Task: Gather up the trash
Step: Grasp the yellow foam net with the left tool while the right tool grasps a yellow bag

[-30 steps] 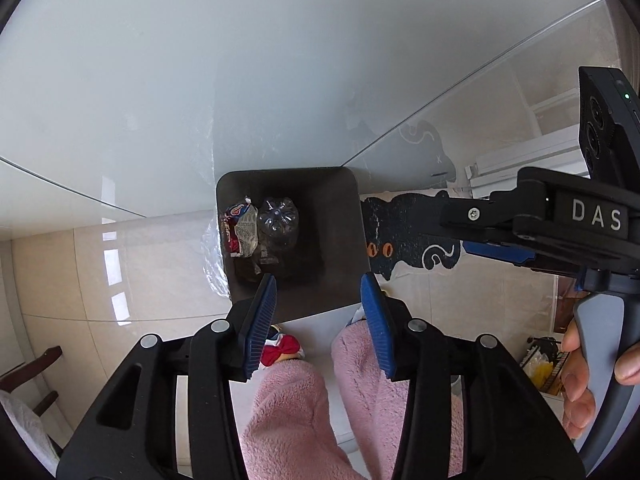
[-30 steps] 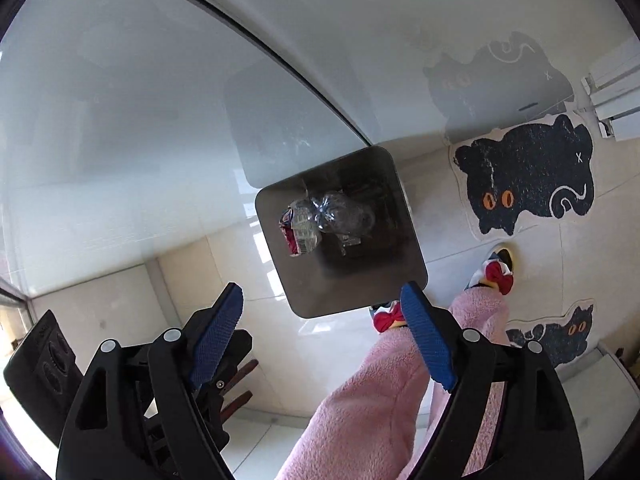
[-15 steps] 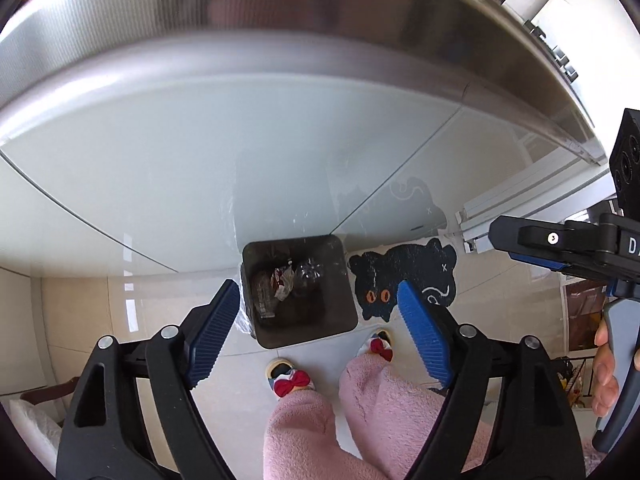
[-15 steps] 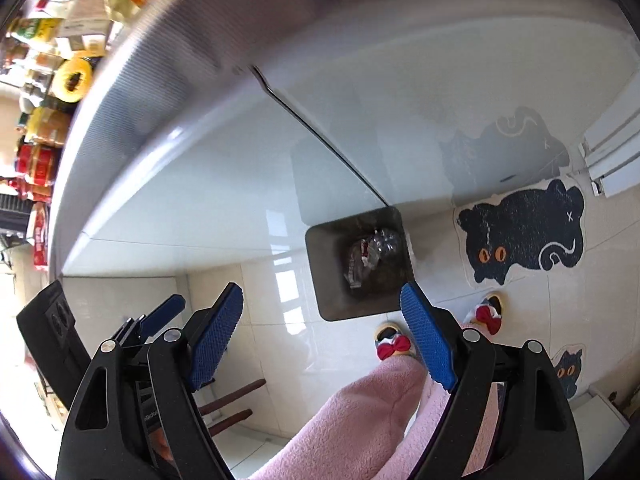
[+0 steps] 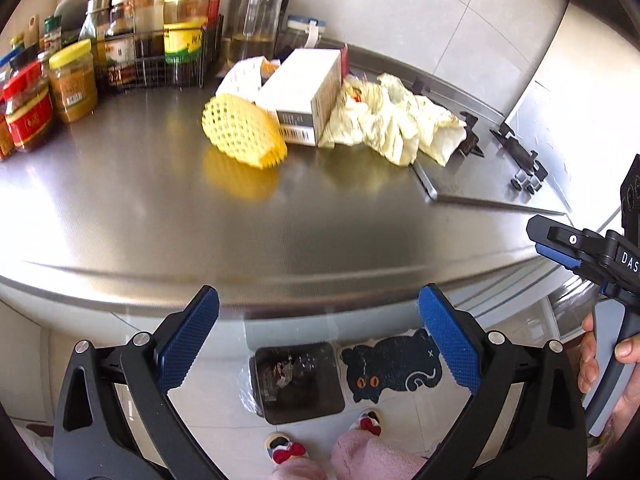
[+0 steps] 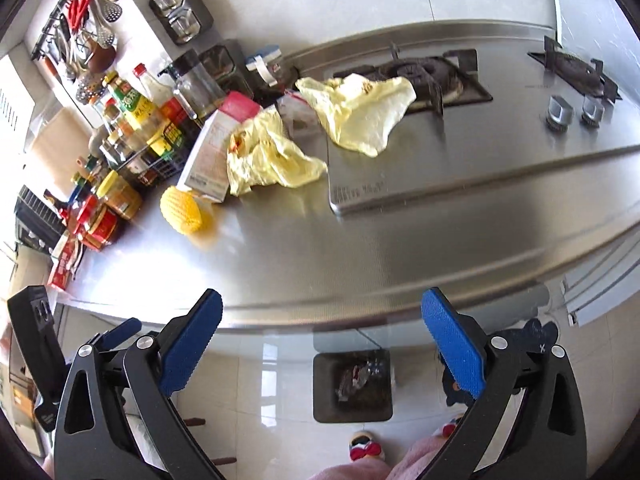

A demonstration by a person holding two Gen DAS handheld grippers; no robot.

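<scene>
On the steel counter (image 5: 160,216) lie a yellow foam fruit net (image 5: 240,132), a white carton (image 5: 304,92) and crumpled yellow plastic bags (image 5: 392,124). The right wrist view shows the net (image 6: 185,210), the carton (image 6: 212,152) and the bags (image 6: 276,156); one bag (image 6: 360,112) is draped onto the stove. A dark bin (image 5: 296,380) on the floor below the counter edge holds a bottle and wrappers; it also shows in the right wrist view (image 6: 352,388). My left gripper (image 5: 318,340) and right gripper (image 6: 322,344) are open and empty, at the counter's front edge, well short of the trash.
Jars and sauce bottles (image 5: 72,80) in a wire rack stand at the counter's back left. A gas stove (image 6: 416,76) with knobs (image 6: 560,114) is at the right. A cat-shaped mat (image 5: 396,364) lies by the bin. The person's slippered feet (image 5: 288,450) stand below.
Both grippers have risen from over the floor bin to counter height and tilted up, so the counter and its trash came into view. The left jaws opened wider.
</scene>
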